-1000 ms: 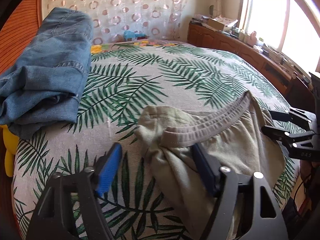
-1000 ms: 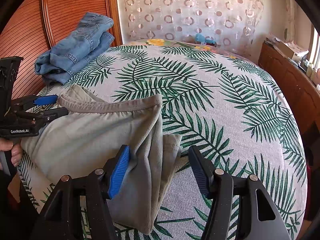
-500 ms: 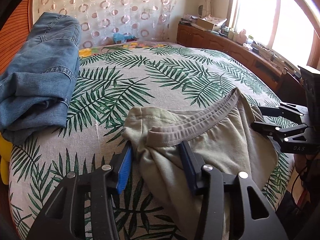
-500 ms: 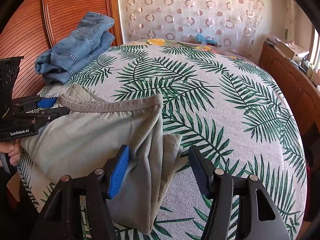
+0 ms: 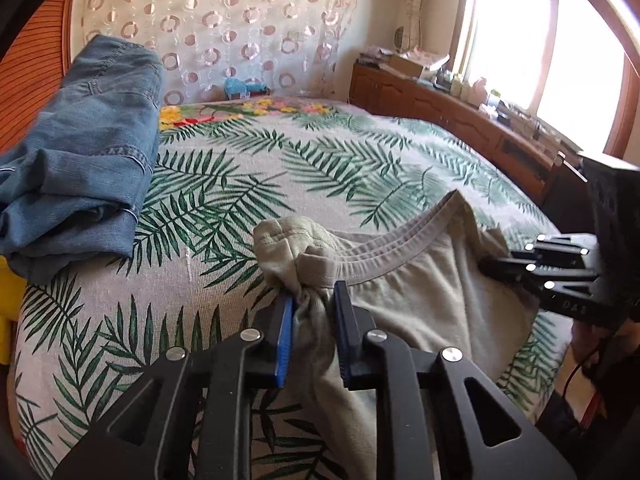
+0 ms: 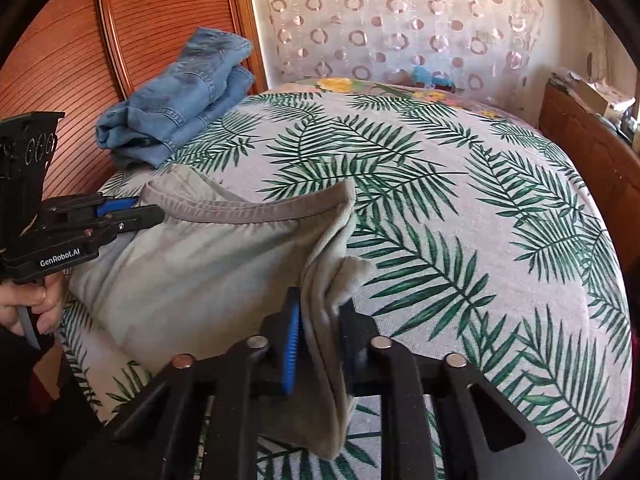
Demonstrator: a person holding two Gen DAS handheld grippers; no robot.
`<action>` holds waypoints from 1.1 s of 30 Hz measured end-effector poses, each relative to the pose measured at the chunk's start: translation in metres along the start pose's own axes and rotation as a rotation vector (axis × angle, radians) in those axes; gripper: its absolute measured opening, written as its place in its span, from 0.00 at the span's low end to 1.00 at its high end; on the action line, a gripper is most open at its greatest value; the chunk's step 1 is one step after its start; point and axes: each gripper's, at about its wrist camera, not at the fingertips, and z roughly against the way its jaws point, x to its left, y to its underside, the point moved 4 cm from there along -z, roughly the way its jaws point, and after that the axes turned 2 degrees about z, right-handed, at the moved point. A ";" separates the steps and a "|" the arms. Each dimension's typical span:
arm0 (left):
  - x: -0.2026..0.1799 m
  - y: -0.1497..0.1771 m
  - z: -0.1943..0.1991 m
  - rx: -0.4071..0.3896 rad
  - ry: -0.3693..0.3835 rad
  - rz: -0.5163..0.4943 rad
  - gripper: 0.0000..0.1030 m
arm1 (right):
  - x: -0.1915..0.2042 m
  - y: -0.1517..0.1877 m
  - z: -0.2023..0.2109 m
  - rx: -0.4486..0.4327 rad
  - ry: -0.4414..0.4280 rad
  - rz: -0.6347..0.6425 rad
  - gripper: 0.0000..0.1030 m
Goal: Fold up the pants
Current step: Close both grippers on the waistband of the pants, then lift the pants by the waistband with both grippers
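Observation:
Grey-green pants [image 5: 420, 288] [image 6: 200, 264] lie at the near edge of a bed with a palm-leaf cover [image 5: 320, 168] [image 6: 480, 220], waistband facing away from me. My left gripper [image 5: 314, 296] is closing, its pads pinching a bunched left corner of the waistband. The right gripper [image 6: 320, 308] is closing too, clamped on the folded cloth at the pants' right side. Each wrist view shows the other tool: the right gripper [image 5: 492, 264] at the cloth's right edge, the left gripper [image 6: 132, 212] at its left edge, held by a hand [image 6: 40, 304].
Folded blue jeans [image 5: 88, 152] [image 6: 184, 96] rest at the bed's far left, against a wooden headboard [image 6: 120, 40]. A wooden sideboard [image 5: 460, 116] with clutter runs under the window on the right. Something yellow [image 5: 8, 308] sits at the bed's left edge.
Both grippers went from wide open to closed on the pants. The left one also slid in toward the waistband corner, bunching the cloth; the right one kept its place.

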 end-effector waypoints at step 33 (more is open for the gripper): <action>-0.039 -0.041 0.101 -0.297 0.026 -0.060 0.16 | 0.010 -0.011 0.110 -0.266 0.001 0.063 0.10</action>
